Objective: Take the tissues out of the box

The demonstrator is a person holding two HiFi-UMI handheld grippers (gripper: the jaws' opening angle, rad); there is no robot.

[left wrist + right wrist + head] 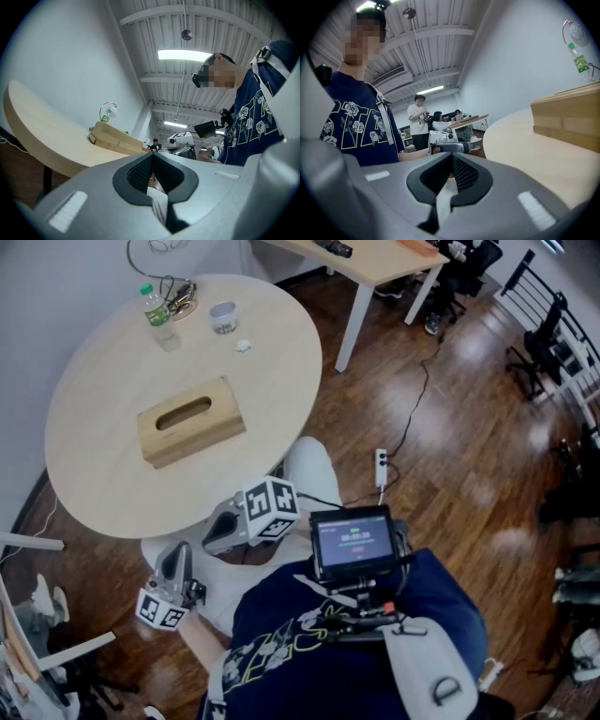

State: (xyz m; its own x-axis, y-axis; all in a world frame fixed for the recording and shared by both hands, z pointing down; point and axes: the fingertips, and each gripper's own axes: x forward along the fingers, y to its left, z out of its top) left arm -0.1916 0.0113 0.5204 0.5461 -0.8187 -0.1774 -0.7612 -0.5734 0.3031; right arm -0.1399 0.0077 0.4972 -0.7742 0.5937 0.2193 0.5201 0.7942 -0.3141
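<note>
The wooden tissue box (192, 421) lies on the round pale table (103, 474), its oval slot up and dark; no tissue shows. Both grippers hang below the table's near edge, over the person's lap, clear of the box. My left gripper (178, 557) is at the lower left and my right gripper (212, 538) sits beside its marker cube (270, 509). The left gripper view has the left gripper (152, 154) shut and empty, with the box (115, 138) far off. In the right gripper view the right gripper (452, 154) is shut and empty, the box (569, 119) to its right.
A water bottle (159, 317), a small cup (223, 317) and a white scrap (243, 346) stand at the table's far side. A second desk (375, 259), office chairs (553, 343) and a power strip (381, 465) on the wood floor lie to the right. A screen (353, 545) hangs on the person's chest.
</note>
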